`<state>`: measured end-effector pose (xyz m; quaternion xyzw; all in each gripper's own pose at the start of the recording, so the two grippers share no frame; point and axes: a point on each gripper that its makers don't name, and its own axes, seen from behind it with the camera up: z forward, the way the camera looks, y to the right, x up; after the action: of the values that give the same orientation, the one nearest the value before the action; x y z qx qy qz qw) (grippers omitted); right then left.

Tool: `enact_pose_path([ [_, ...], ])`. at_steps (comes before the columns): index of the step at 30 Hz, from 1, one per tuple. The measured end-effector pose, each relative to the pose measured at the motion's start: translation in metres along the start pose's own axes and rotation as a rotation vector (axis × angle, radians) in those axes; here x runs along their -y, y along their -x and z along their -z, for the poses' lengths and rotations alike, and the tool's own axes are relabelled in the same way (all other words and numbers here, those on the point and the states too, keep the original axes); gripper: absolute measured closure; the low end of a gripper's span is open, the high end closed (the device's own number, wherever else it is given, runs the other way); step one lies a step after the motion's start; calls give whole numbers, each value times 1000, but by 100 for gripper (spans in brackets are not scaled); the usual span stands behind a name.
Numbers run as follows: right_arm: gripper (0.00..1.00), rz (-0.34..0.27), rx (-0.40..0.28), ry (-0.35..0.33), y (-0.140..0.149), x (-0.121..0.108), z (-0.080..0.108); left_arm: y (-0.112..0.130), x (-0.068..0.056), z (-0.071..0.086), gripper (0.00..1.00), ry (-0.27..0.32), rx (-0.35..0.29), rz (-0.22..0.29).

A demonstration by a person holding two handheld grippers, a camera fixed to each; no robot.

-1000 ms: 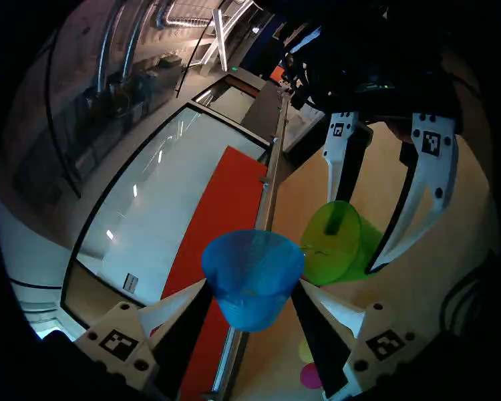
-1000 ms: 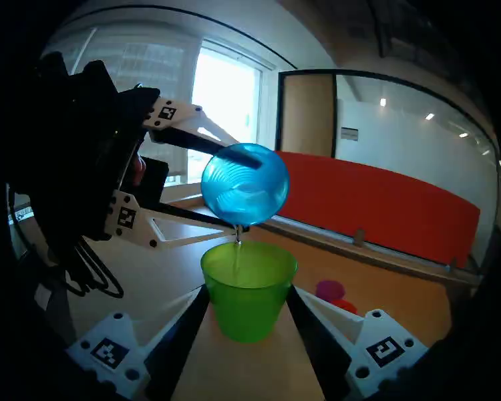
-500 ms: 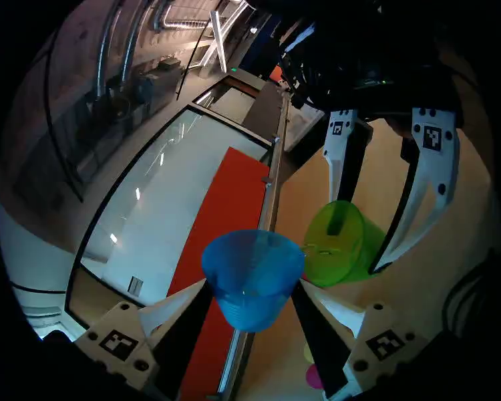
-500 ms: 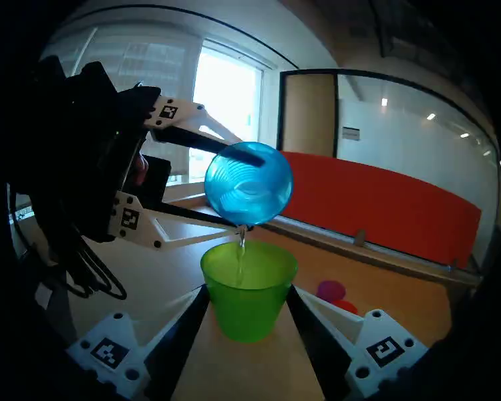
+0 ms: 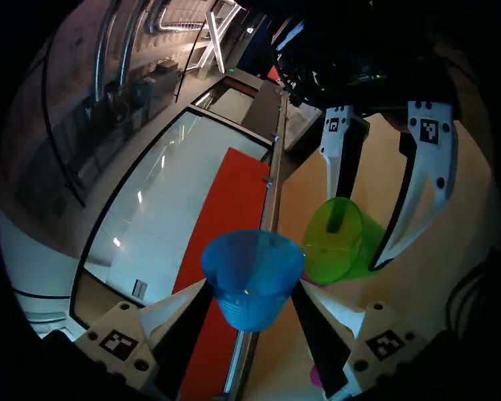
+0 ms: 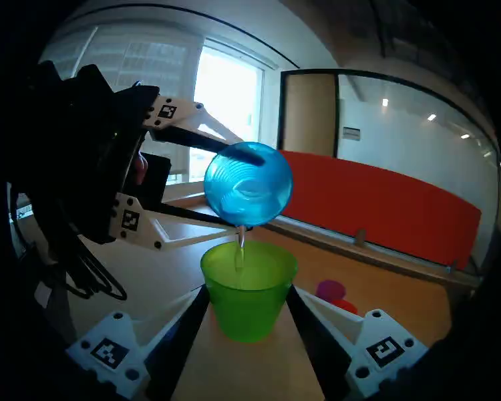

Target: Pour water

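My left gripper (image 5: 250,294) is shut on a blue cup (image 5: 252,276), tipped well over on its side. In the right gripper view the same blue cup (image 6: 248,182) shows its open mouth, and a thin stream of water (image 6: 239,246) falls from its lower lip into a green cup (image 6: 249,289). My right gripper (image 6: 248,304) is shut on that green cup, which stands upright just below the blue one. In the left gripper view the green cup (image 5: 337,240) sits between the right gripper's white fingers (image 5: 421,194).
A wooden table (image 6: 250,367) lies under both cups. A pink disc (image 6: 330,289) and a red one lie on it to the right. Behind the table stands a red panel (image 6: 384,207) with a glass wall and a bright window (image 6: 227,100).
The blue cup has tipped slightly further and its mouth shifted a little right; water keeps streaming into the green cup. The right gripper stays put.
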<state>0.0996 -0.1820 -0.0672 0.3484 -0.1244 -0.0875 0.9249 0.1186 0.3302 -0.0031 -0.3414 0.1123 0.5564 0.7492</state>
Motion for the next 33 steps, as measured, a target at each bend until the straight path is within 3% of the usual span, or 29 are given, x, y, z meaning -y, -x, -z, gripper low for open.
enact_pose_path([
  [33,13,0,3,2,2,1,1,-4,2,4,19,-21,-7,-52],
])
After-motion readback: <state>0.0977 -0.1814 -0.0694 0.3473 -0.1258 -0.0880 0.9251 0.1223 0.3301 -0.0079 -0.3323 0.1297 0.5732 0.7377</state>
